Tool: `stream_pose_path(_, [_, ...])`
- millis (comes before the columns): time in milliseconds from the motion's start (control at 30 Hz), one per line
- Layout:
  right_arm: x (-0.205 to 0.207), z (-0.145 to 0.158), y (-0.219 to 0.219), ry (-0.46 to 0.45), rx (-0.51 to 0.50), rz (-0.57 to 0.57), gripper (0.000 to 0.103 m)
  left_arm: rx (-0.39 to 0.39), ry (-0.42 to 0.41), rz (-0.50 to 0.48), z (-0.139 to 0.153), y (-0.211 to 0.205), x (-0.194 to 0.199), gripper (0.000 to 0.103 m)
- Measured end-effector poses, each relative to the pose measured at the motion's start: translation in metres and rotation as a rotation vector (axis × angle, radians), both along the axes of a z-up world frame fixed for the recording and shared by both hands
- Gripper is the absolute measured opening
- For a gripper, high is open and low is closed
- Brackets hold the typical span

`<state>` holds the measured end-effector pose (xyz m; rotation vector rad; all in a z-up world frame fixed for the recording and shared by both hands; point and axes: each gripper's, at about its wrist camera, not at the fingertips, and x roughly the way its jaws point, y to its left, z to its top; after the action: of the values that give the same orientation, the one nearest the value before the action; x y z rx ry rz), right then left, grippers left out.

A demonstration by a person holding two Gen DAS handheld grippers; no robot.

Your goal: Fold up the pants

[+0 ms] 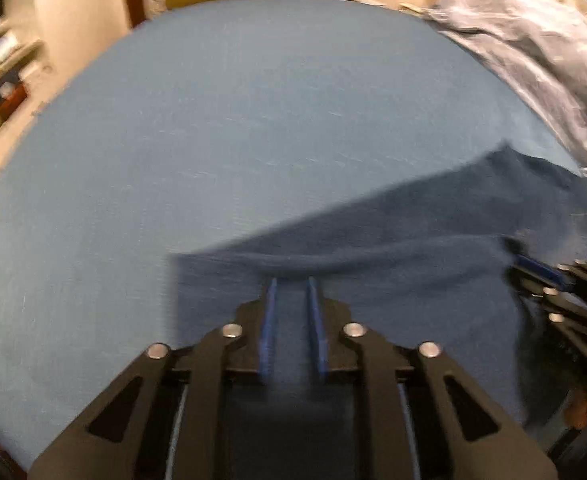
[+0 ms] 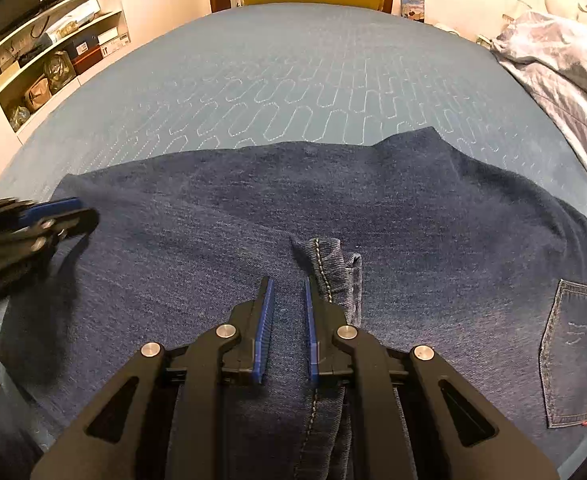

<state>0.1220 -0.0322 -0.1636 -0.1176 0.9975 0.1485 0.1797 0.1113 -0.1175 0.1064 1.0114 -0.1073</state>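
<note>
Nearest the right wrist camera, the right hand-held gripper (image 2: 287,280) has its blue pads drawn close over a raised ridge of denim; the stitched seam fold sits just at its right finger, and the jaws look closed on that cloth, though the pinch itself is hard to make out. In the left view, the left hand-held gripper (image 1: 291,280) shows a narrow gap with dark fabric running between the pads; whether they truly press on it I cannot tell, as the picture is blurred.

The pants (image 2: 293,208) lie spread flat on the blue bed (image 2: 293,80), near its closer edge. Their long axis runs side to side across the right view, the back pocket (image 2: 573,352) marking the waist end to the right, so the legs point left.

To fold well, I judge both grips should hold the near edge firmly, lift together, keep the cloth taut between them, and carry it level so the edges meet squarely.

Beyond, a rumpled blanket (image 2: 565,64) lies at the far right.
</note>
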Motion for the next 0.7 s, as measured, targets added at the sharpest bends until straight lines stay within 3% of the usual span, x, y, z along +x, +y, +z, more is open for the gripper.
stream_pose_path(33, [0.0, 0.0, -0.001, 0.0, -0.004, 0.002, 0.009, 0.01, -0.017, 0.029, 0.004, 0.007, -0.002, 0.017])
stream_pose_path(100, [0.001, 0.0, -0.001, -0.002, -0.004, 0.001, 0.009, -0.081, -0.039, 0.052, 0.014, 0.021, -0.012, 0.02])
stream_pose_path(133, [0.001, 0.0, -0.001, -0.002, -0.002, -0.001, 0.009, -0.089, -0.057, 0.04, 0.019, 0.02, -0.022, 0.021])
stream_pose_path(267, [0.0, -0.001, 0.002, -0.018, -0.023, -0.005, 0.009, -0.065, -0.059, -0.019, 0.014, -0.003, -0.058, 0.026])
stream_pose_path(467, [-0.001, -0.001, 0.001, -0.015, -0.018, -0.001, 0.009, -0.051, -0.058, 0.055, -0.021, 0.002, -0.117, 0.032])
stream_pose_path(567, [-0.003, -0.002, 0.004, -0.022, -0.035, 0.005, 0.009, 0.006, -0.101, 0.041, -0.027, -0.013, -0.127, 0.032])
stream_pose_path(700, [-0.007, 0.01, 0.008, -0.036, -0.028, -0.017, 0.014, -0.009, -0.095, 0.065, -0.027, -0.014, -0.124, 0.033])
